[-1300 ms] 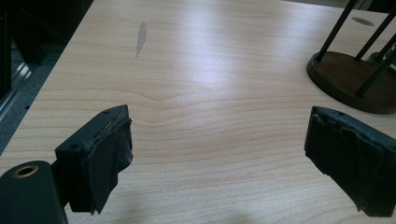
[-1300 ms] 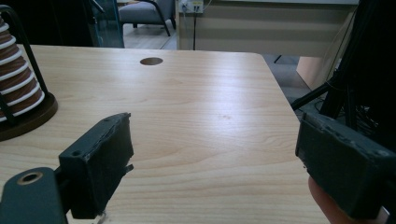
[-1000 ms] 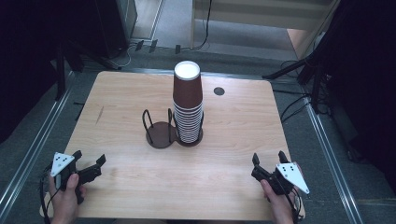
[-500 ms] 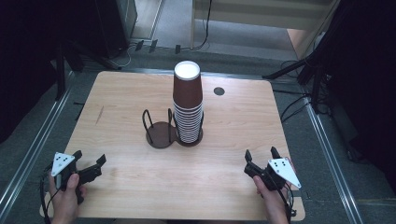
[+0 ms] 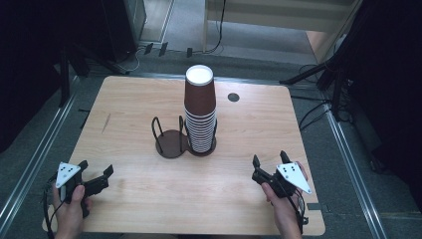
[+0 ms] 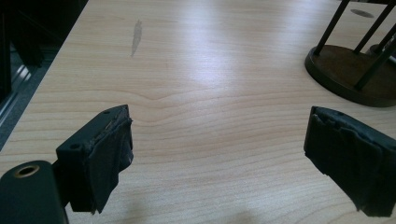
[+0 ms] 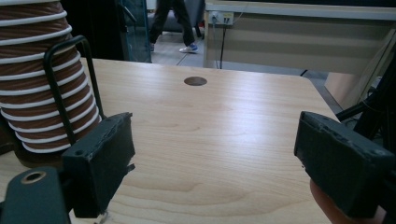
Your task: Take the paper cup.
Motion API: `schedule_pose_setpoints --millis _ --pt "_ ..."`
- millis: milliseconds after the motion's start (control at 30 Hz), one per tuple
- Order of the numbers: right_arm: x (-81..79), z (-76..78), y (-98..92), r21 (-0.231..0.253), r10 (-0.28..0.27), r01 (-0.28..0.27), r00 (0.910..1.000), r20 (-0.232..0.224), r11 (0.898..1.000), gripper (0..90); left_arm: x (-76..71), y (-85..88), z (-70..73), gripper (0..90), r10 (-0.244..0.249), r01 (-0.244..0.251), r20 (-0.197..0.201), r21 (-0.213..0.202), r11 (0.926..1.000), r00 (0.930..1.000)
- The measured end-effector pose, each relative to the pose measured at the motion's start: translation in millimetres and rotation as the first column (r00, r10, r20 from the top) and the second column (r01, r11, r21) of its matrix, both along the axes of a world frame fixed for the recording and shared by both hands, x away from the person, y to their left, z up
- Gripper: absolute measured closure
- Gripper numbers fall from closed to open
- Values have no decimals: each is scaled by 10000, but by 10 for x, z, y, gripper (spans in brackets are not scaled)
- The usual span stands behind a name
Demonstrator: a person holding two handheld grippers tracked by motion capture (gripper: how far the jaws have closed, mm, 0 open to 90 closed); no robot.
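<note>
Since a second ago, the right tool (image 5: 268, 160) has slid inward along the counter's (image 5: 129, 99) near edge, toward the middle; the left tool (image 5: 95, 172) sits where it was near the left corner. Both tools are released, jaws spread with nothing between them. Beyond them, at the counter's centre, a tall stack of brown paper cups (image 5: 200, 112) stands upright in 1 ring of a dark 2-ring wire holder (image 5: 171, 142); the other ring is bare. Likely the right tool is starting its reach for the stack.

Tall stack of brown paper cups (image 5: 200, 112) in right ring of black wire two-ring holder (image 5: 171, 142), mid light wooden table (image 5: 134, 196). Left ring empty. Small dark round grommet (image 5: 233, 97) behind, to the right.
</note>
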State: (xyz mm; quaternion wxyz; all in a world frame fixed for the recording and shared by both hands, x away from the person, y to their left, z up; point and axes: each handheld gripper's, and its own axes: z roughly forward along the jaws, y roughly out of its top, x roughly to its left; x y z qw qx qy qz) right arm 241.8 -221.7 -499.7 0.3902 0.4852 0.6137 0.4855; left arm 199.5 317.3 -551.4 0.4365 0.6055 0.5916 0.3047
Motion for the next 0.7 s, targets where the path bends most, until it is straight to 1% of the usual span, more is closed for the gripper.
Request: schedule_pose_setpoints --millis 300,700 --pt "55 65 141 -64 299 -298 9994 147 9995 121 2 -6 1 85 -16 16 -18 13 10000 10000" --pt "127 133 294 -80 504 -503 9985 234 9987 121 5 -7 1 85 -79 79 -48 77 9999 10000"
